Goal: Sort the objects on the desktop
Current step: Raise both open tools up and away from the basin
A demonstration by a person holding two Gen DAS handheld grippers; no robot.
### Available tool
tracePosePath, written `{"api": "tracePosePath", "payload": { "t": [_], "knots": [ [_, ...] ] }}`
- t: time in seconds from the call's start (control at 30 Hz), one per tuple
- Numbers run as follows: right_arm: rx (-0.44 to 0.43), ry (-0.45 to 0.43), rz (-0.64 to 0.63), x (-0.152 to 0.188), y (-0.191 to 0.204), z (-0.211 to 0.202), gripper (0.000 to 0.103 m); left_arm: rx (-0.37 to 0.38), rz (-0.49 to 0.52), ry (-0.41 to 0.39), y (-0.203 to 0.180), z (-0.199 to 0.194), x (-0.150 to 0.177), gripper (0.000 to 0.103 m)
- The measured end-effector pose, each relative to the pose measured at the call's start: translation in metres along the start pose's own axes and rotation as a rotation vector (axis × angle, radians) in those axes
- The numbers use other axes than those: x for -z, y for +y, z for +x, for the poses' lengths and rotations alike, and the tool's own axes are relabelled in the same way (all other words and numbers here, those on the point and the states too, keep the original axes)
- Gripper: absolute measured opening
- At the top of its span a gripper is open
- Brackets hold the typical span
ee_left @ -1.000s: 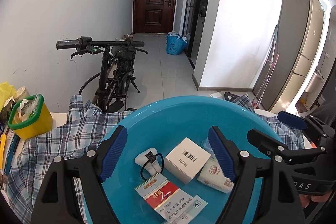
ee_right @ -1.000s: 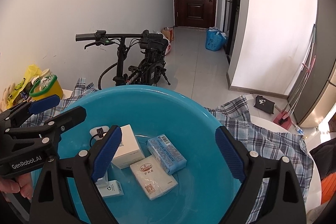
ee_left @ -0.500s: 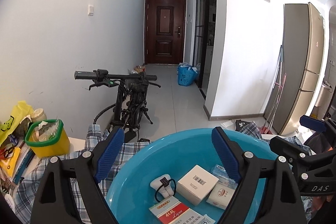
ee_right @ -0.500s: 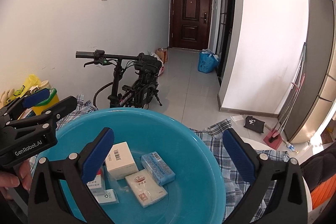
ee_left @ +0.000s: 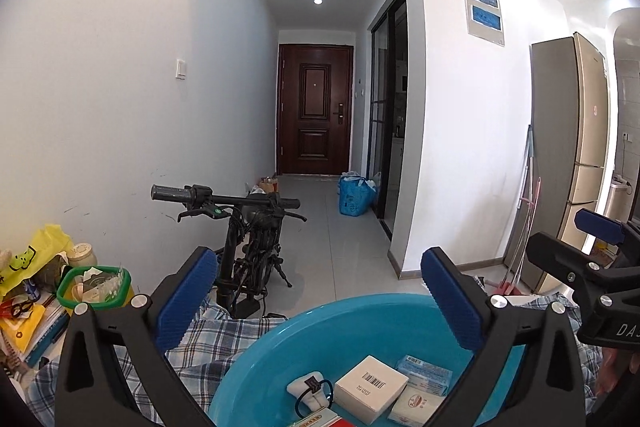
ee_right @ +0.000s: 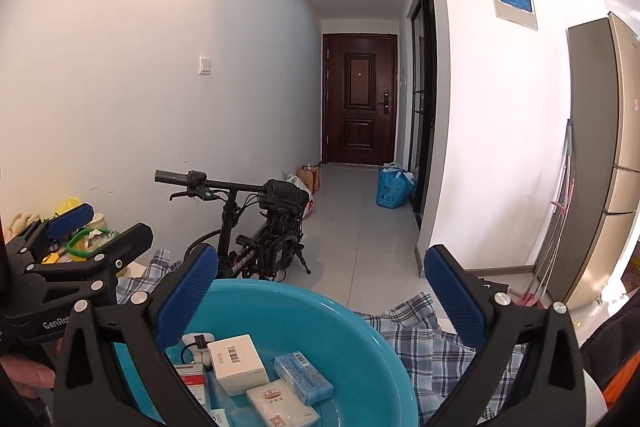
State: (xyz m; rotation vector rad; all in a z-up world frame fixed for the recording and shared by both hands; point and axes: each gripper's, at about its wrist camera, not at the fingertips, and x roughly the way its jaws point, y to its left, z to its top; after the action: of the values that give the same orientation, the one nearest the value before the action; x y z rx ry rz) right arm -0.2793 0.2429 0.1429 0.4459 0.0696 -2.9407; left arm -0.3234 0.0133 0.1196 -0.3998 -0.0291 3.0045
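At far left a yellow bin with a green rim [ee_left: 94, 287] stands on the surface beside the plaid cloth [ee_left: 224, 337]. The left gripper [ee_left: 320, 301], whose jaws have just been opening, gapes wide with nothing between them above the blue basin [ee_right: 304, 311], which holds a white box [ee_right: 238, 363], a blue packet [ee_right: 303, 371] and a white packet [ee_right: 282, 407]. Rightmost, the right gripper [ee_right: 320, 301] is likewise spread and empty.

Glossy smooth plastic basin [ee_left: 280, 355] on soft checked cloth [ee_right: 432, 347], holding a matt white cardboard box [ee_right: 236, 363]
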Motion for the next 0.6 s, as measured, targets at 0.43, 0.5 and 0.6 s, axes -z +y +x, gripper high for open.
{"api": "tracePosePath", "payload": {
  "t": [0.43,0.5,0.6],
  "knots": [
    [0.000,-0.001,-0.006,0.001,0.001,-0.003,0.103,-0.023,-0.007,-0.025,0.001,-0.014,-0.007,0.103],
    [0.002,-0.003,-0.008,0.001,0.001,-0.004,0.103,-0.029,-0.027,-0.036,0.004,-0.017,-0.008,0.103],
    [0.007,-0.010,0.006,0.001,0.000,-0.005,0.103,-0.012,-0.034,-0.022,0.007,-0.018,-0.009,0.103]
  ]
}}
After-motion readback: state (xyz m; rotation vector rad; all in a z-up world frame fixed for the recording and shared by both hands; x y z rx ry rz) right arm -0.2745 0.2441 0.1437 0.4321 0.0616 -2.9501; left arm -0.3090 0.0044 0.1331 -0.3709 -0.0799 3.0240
